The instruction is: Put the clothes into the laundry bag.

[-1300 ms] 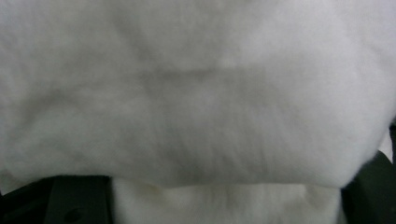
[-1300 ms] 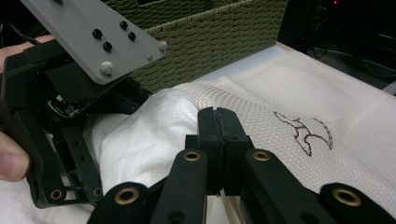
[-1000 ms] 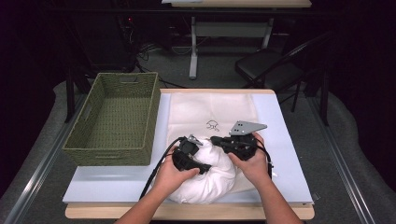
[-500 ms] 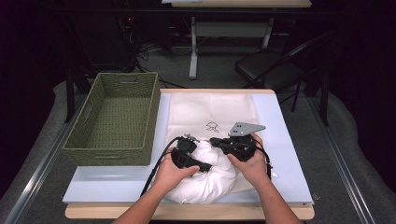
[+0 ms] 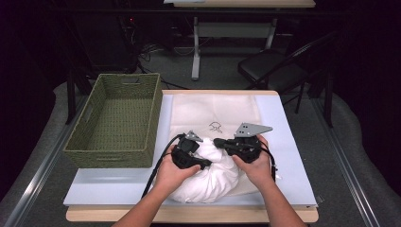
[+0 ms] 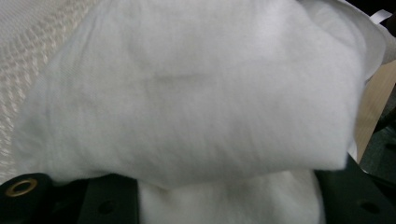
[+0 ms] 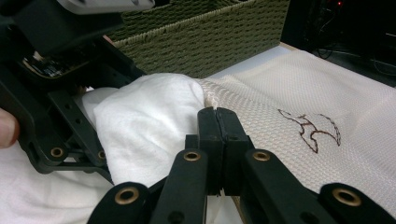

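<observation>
A white pillow (image 5: 208, 182) sits half inside a cream waffle-weave pillowcase (image 5: 215, 111) bearing a small dark outline emblem (image 5: 215, 126). Both hand-held grippers are black with brass-coloured rivets. At the surface's left edge stands an olive-green woven basket (image 5: 116, 151). The surface (image 5: 293, 142) is pale blue-white.

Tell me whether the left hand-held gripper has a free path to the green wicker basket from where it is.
Probably yes: the left hand-held gripper rests on the white pillow, and the green wicker basket stands just to its left with nothing between. It seems to grip the pillow, though.
</observation>
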`<state>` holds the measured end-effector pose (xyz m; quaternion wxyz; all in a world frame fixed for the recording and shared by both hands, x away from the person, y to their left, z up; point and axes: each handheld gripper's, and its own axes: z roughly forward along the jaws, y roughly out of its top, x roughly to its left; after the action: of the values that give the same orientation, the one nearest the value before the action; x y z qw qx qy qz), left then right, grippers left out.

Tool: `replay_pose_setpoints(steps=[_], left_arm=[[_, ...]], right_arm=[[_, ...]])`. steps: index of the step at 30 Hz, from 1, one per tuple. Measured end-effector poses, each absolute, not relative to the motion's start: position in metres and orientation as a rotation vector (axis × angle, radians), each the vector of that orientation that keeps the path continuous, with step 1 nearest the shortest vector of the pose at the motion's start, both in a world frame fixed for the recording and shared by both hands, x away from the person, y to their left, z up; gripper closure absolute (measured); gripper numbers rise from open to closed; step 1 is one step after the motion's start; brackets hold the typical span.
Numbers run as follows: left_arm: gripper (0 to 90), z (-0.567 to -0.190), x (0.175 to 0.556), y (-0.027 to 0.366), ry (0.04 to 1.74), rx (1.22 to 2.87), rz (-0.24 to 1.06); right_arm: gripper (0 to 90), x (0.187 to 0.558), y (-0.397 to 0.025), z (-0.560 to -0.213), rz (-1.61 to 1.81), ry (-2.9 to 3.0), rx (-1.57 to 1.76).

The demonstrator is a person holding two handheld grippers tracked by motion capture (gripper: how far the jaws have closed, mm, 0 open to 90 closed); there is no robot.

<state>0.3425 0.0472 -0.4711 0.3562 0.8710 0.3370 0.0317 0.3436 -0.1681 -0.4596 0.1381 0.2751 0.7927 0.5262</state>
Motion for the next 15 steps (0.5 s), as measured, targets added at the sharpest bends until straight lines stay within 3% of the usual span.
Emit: replay_pose_setpoints(steps=[6, 10, 11, 15], left_arm=[[52.4, -0.466, 0.347, 0.046, 0.879, 2.217, 0.116], [45.3, -0.486, 0.354, 0.039, 0.918, 2.259, 0.052], [38.2, -0.492, 0.355, 0.037, 0.938, 2.252, 0.037], [34.3, -0.499, 0.354, 0.031, 0.954, 2.260, 0.067]], right_arm=[[90.0, 0.345, -0.168, -0.459, 1.533, 2.285, 0.797], [90.0, 0.346, -0.168, -0.462, 1.512, 2.285, 0.809], [90.0, 0.346, -0.168, -0.462, 1.515, 2.281, 0.809], [90.0, 0.345, -0.167, -0.460, 1.521, 2.269, 0.806]])
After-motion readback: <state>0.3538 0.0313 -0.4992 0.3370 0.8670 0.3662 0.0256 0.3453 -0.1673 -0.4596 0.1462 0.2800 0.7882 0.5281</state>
